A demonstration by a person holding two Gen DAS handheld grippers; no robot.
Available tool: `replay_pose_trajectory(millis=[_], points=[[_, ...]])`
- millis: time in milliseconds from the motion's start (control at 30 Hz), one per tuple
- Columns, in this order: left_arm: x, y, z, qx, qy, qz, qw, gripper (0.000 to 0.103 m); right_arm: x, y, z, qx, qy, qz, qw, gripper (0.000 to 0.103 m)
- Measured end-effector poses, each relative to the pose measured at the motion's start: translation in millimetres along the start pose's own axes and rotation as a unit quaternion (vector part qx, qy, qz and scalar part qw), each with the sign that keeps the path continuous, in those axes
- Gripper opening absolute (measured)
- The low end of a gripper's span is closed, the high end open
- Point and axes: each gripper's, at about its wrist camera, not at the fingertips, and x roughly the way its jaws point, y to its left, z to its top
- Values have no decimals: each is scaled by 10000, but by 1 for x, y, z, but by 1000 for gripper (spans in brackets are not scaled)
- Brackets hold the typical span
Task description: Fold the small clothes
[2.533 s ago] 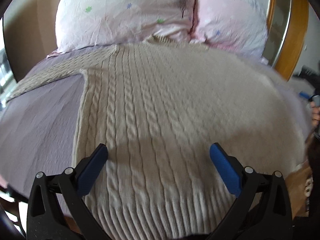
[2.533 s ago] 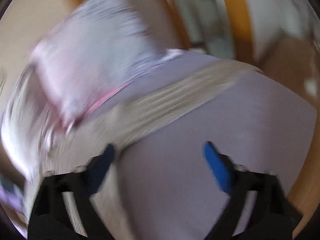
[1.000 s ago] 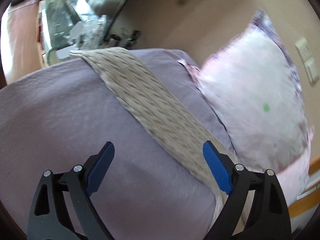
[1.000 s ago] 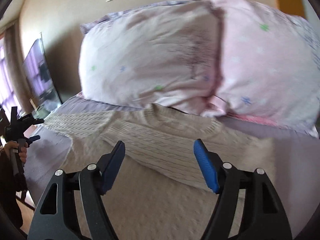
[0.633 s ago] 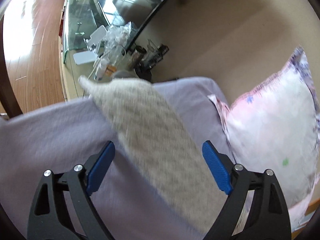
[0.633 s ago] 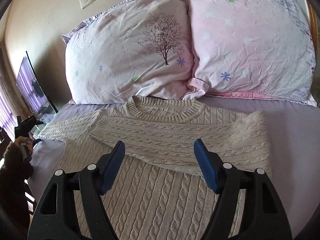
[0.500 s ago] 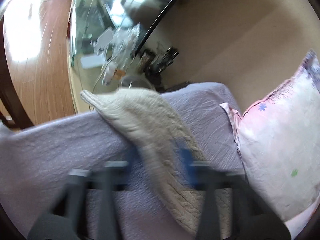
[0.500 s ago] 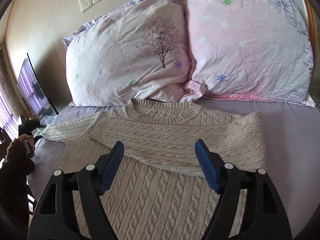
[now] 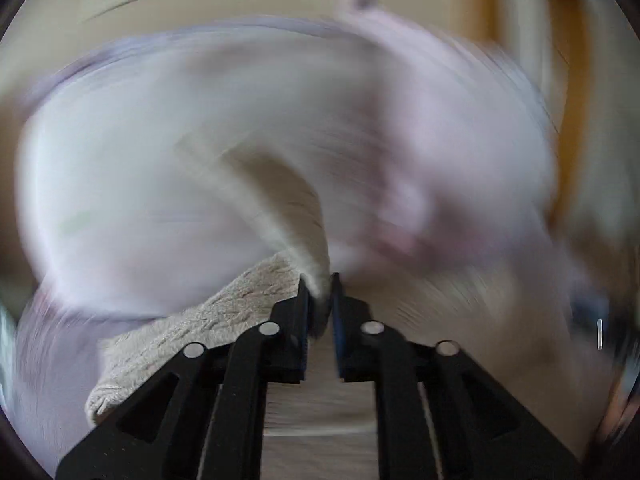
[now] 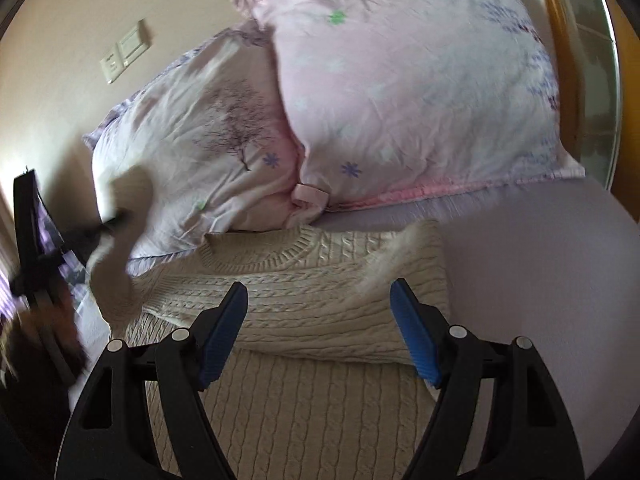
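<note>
A cream cable-knit sweater (image 10: pixel 304 292) lies flat on the lilac bed, its right sleeve folded across the chest. My left gripper (image 9: pixel 319 300) is shut on the sweater's left sleeve (image 9: pixel 280 216), which hangs lifted and blurred in front of the pillows. In the right wrist view the lifted sleeve (image 10: pixel 116 264) shows at the left, held up off the bed. My right gripper (image 10: pixel 320 332) is open and empty, hovering above the sweater's chest.
Two pale pink pillows (image 10: pixel 400 92) lean against the wall at the head of the bed. Bare lilac sheet (image 10: pixel 540 280) lies to the right of the sweater. A wooden frame edge (image 10: pixel 560 20) stands at the far right.
My left gripper has closed on the left sleeve and lifted it off the bed, swinging fast toward the pillows. My right gripper stays open and has tilted over the sweater.
</note>
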Motion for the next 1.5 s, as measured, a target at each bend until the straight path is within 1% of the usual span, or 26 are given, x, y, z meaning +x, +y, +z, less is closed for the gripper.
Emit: replay_pose_trajectory(millis=[33,67,133,167,233,267,333,400,467,600,633,700,733,800,900,967,1000,1067,1133,1167,1200,1233,1267,1400,1467,1500], points=[[10,-35,-7,490,163,-134,9986,14,2,-6,0,131,56,-2,9999,75],[16,-75,-24,1090,364,-274,9930,14,4,-12,-1,229,105,4,9997,75],[10,-91,-41,1422,433,-331,9883,15,5,-22,-1,425,202,41,9989,75],[2,-87,-49,1410,431,-334,9885,21,5,-28,-1,517,252,74,9983,73],[-17,-60,-58,1124,440,-251,9924,32,9,-38,0,651,387,116,9971,62],[-29,-35,-65,886,433,-61,9951,36,13,-39,0,706,484,140,9962,56],[-39,-7,-73,704,488,319,9958,36,26,-41,1,880,702,252,9933,48],[-49,32,-87,423,686,866,9930,37,45,-41,3,1098,953,428,9885,42],[-56,61,-98,23,884,1051,9905,37,66,-39,7,1335,1074,522,9838,42],[-71,96,-121,-764,1192,976,9851,42,119,-49,14,2021,1457,274,9681,38],[-71,99,-123,-840,1222,947,9844,43,131,-52,14,2150,1473,155,9653,33],[-70,101,-132,-923,1306,889,9831,44,138,-52,16,2142,1277,-35,9684,12],[-64,98,-132,-920,1322,897,9829,45,138,-49,18,2044,1166,-49,9719,9],[-63,99,-134,-952,1349,890,9823,45,128,-44,21,1924,891,72,9772,8],[-69,96,-136,-1043,1265,791,9833,46,83,-33,21,1716,362,233,9842,8],[-76,98,-137,-1099,1206,773,9836,51,55,-33,15,1625,150,168,9864,8],[-81,100,-140,-1156,1182,736,9835,51,47,-34,9,1596,136,79,9871,9],[-90,106,-146,-1321,1182,550,9826,51,40,-38,-6,1453,438,-255,9881,10],[-99,111,-153,-1452,1216,369,9812,52,28,-44,-24,1430,748,-392,9861,15],[-107,114,-160,-1538,1256,255,9798,55,18,-45,-29,1381,747,-375,9869,27],[-115,118,-168,-1635,1298,149,9779,57,3,-44,-36,1269,706,-304,9889,52],[-123,121,-177,-1759,1342,30,9752,59,-16,-42,-45,1109,620,-198,9917,62],[-128,123,-183,-1860,1377,-57,9728,59,-31,-42,-54,997,535,-167,9934,66],[-148,130,-219,-2517,1573,-567,9533,59,-66,-54,-85,1027,730,-66,9920,65],[-154,127,-231,-2686,1598,-730,9471,57,-70,-65,-105,1271,951,52,9873,58],[-160,125,-234,-2696,1530,-734,9479,57,-71,-66,-112,1340,1039,78,9855,55]])
